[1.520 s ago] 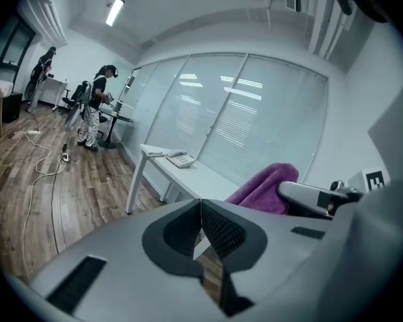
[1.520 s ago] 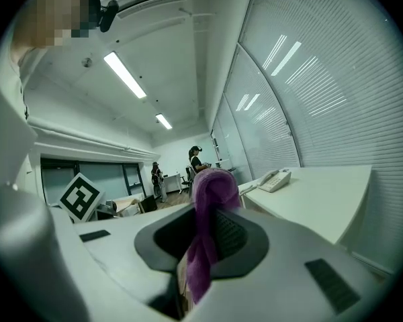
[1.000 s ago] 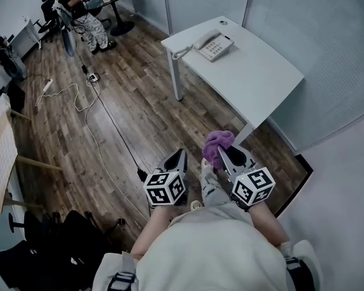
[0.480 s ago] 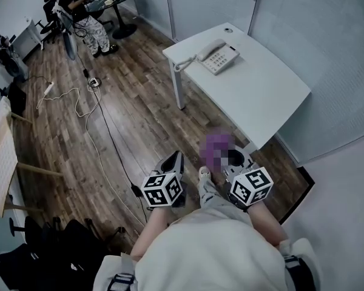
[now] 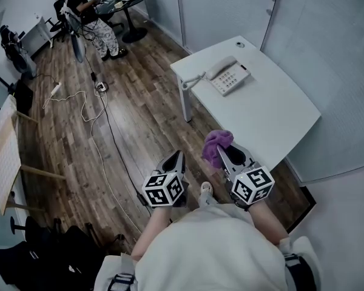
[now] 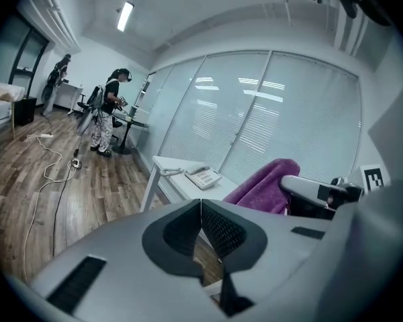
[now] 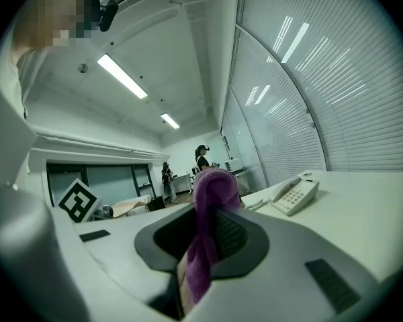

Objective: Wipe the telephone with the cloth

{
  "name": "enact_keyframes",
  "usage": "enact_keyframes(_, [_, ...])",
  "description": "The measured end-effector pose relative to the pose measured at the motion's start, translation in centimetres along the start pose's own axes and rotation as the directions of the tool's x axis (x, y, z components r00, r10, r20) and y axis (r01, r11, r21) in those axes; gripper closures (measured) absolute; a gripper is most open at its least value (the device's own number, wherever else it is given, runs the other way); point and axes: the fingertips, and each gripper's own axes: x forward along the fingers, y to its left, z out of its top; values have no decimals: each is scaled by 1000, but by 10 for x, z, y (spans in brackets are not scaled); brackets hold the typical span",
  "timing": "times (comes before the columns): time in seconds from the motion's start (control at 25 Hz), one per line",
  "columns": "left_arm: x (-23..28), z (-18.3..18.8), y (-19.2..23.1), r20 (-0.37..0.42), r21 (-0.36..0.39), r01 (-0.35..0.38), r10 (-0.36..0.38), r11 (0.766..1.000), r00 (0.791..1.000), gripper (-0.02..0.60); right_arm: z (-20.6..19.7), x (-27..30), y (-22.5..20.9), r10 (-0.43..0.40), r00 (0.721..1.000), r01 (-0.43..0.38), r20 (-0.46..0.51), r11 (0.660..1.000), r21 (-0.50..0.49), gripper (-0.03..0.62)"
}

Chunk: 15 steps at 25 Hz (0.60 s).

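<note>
A white telephone (image 5: 229, 76) with a coiled cord sits on the white table (image 5: 279, 111) ahead; it also shows as the telephone (image 6: 202, 177) and the telephone (image 7: 294, 195). My right gripper (image 5: 225, 153) is shut on a purple cloth (image 5: 216, 145), which sticks up between its jaws as the cloth (image 7: 208, 228) and hangs near the table's front edge. My left gripper (image 5: 177, 160) is shut with nothing in it, over the wooden floor left of the table. In the left gripper view the cloth (image 6: 263, 186) appears to the right of the closed jaws.
Wooden floor (image 5: 127, 120) with a long cable (image 5: 103, 138) and a power strip (image 5: 54, 88). A person (image 5: 94, 17) stands far off by a round table. Glass partition walls (image 5: 327, 53) run behind the white table. A board (image 5: 3, 156) leans at the left.
Both grippers and the view have advanced toward the white table; the telephone and table now lie closer and more to the right. The cloth stays clamped in the right gripper.
</note>
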Motion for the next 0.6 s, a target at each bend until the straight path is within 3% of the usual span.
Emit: enact_keyframes(0.6, [109,43,0,22,-35,-24,25,999,999,558,38,67,-94,39,999,-39,-1,999,-18,528])
